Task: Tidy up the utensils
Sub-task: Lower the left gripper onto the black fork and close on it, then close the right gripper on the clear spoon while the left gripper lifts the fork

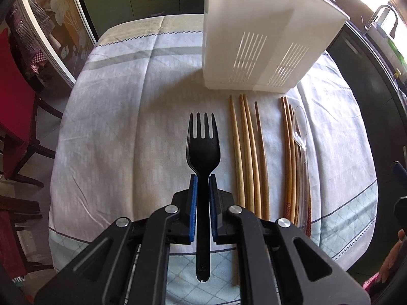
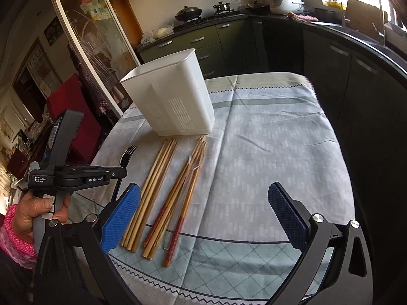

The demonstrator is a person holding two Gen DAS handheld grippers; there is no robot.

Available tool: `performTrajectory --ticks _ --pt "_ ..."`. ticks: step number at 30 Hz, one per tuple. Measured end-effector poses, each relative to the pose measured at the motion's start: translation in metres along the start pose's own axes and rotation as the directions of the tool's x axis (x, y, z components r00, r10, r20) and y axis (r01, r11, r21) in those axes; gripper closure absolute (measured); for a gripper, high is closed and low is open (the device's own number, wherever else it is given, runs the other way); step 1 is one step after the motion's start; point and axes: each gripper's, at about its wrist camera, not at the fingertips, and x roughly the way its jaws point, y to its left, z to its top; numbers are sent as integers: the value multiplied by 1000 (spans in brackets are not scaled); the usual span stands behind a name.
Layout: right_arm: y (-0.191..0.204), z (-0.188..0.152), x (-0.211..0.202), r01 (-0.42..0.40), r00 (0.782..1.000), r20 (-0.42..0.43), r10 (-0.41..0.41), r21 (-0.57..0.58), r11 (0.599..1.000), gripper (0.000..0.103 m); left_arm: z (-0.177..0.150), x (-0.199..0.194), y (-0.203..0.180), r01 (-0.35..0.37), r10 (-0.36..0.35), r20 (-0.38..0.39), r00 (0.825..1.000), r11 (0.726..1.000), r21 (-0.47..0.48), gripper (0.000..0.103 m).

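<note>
Left wrist view: jaws of the left gripper (image 1: pixel 202 185) clamp the black fork (image 1: pixel 202 152) by its handle, tines toward the white holder (image 1: pixel 262 38); chopsticks (image 1: pixel 248 152) lie before the holder.

Right wrist view: the right gripper (image 2: pixel 203 203) stands wide and empty, with the holder beyond and the chopsticks just inside its left finger.

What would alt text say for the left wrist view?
The left gripper is shut on a black plastic fork, tines forward, above a clothed table. Chopsticks and a clear spoon lie before a white holder.
</note>
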Motion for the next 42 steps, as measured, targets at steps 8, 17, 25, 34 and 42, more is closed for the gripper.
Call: performTrajectory --ticks 8,17,25,34,42 --pt "7 28 69 -49 970 -232 67 82 995 54 -13 -65 40 12 -3 222 975 999 -42 94" --pt "18 31 118 66 942 -333 -46 49 997 86 -29 -129 79 -56 99 468 878 993 -105 94" --pt "22 39 145 168 917 -369 -149 19 986 86 -32 -132 98 -33 73 442 894 995 -99 94" --pt "34 36 151 215 913 -352 -207 -15 976 93 -35 -119 90 -31 53 417 907 998 -61 94" --pt "32 35 99 55 977 -211 -42 59 997 94 -23 -128 73 8 8 430 903 999 -35 94"
